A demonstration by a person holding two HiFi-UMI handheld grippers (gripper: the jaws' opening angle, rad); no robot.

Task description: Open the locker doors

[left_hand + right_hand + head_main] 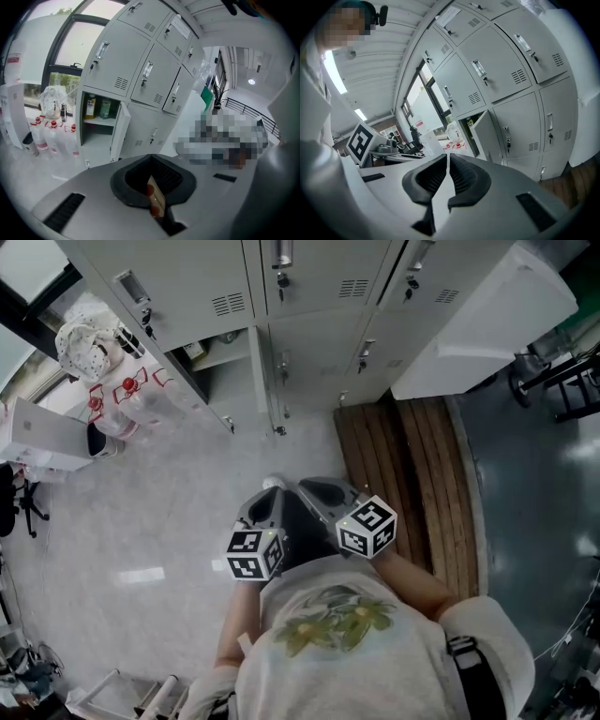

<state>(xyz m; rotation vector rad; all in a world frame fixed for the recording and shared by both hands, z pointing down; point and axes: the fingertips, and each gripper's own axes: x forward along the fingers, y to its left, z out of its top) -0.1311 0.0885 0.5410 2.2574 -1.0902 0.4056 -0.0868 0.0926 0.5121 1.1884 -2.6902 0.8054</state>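
Observation:
A bank of grey lockers (319,343) stands ahead of me. One lower door (119,131) hangs open, and bottles stand on the shelf (99,121) inside. That same open door (485,133) shows in the right gripper view. The other doors (501,65) around it are closed, each with a handle and a lock. My left gripper (269,498) and right gripper (323,491) are held close to the person's body, well away from the lockers. The left gripper (151,158) is shut with nothing in it. The right gripper (447,156) is shut and empty too.
A wooden bench (403,484) runs along the floor at the right, in front of the lockers. Several water bottles with red caps (131,399) and a white box (42,432) sit on the floor at the left. A white covered object (487,315) stands at the upper right.

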